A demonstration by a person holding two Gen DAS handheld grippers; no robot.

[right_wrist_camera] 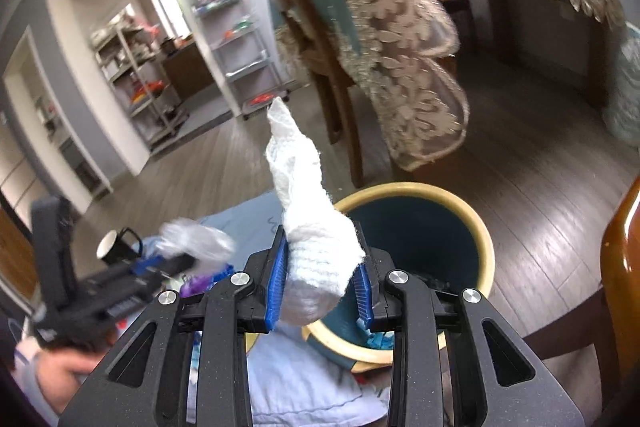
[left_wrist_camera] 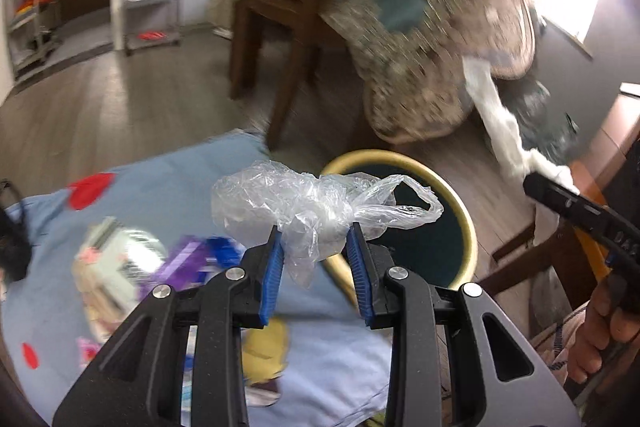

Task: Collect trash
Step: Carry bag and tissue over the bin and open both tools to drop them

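My left gripper (left_wrist_camera: 316,247) is shut on a crumpled clear plastic bag (left_wrist_camera: 304,207) and holds it just left of a dark bin with a yellow rim (left_wrist_camera: 460,203). My right gripper (right_wrist_camera: 322,267) is shut on a white paper towel (right_wrist_camera: 308,211) that sticks up from the jaws, over the near left rim of the same bin (right_wrist_camera: 484,227). The right gripper with its towel (left_wrist_camera: 500,131) shows at the right of the left wrist view. The left gripper with its bag (right_wrist_camera: 196,241) shows blurred at the left of the right wrist view.
A blue cloth with red hearts (left_wrist_camera: 168,183) lies on the floor with wrappers (left_wrist_camera: 132,263) and small litter on it. A black mug (right_wrist_camera: 116,247) stands near it. A wooden chair (left_wrist_camera: 276,27) and a table with a lace-edged cloth (right_wrist_camera: 400,47) stand behind. Shelving racks (right_wrist_camera: 136,75) line the far room.
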